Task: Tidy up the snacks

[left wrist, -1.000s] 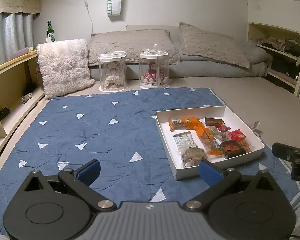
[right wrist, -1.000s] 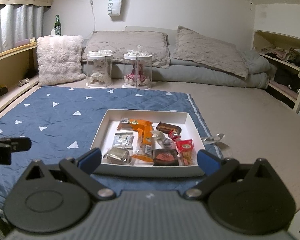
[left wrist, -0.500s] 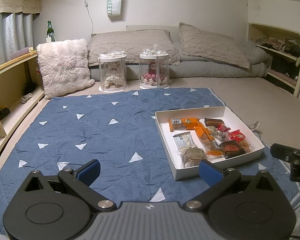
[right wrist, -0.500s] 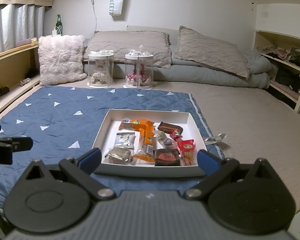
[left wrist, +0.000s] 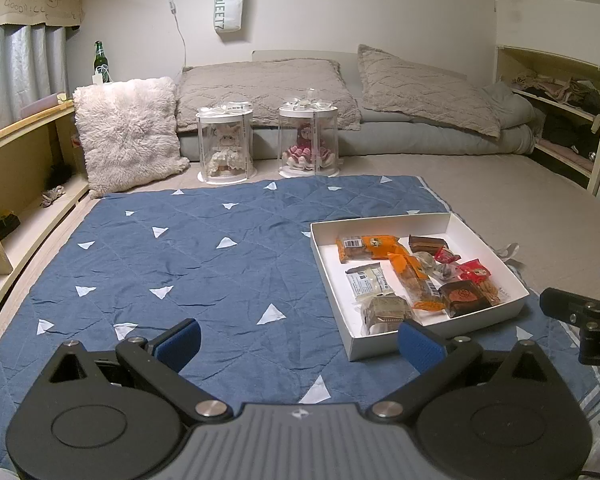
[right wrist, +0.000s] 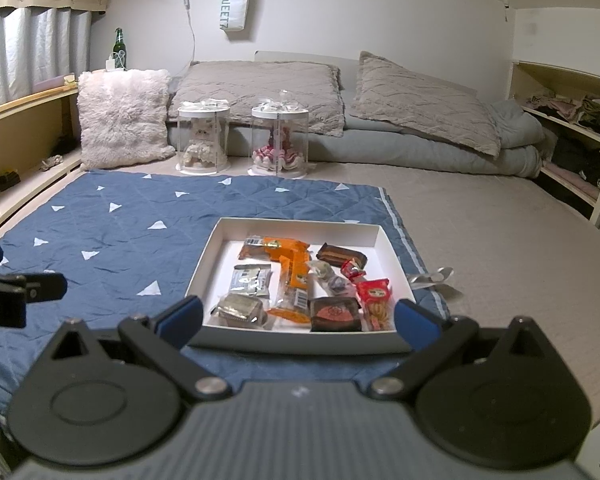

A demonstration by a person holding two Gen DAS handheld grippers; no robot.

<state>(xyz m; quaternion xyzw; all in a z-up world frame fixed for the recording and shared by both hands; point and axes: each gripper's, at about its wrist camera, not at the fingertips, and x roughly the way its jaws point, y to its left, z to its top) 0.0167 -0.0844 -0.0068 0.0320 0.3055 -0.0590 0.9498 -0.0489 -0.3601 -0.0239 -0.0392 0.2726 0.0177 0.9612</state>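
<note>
i hold the left gripper [left wrist: 298, 344] low over the blue mat [left wrist: 204, 264], jaws spread wide, nothing between them. the right gripper [right wrist: 296, 318] is likewise wide open and empty. the white box [right wrist: 292, 346] sits on the mat just ahead of the right gripper, and ahead and right of the left one. in it lie mixed snacks [right wrist: 296, 280]: orange, brown, silver and red wrappers. beyond stand 2 clear doll cases [right wrist: 280, 140].

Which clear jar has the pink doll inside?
The right jar, beside the grey pillow; its doll wears pink ruffles, while the left jar holds a cream one.
</note>
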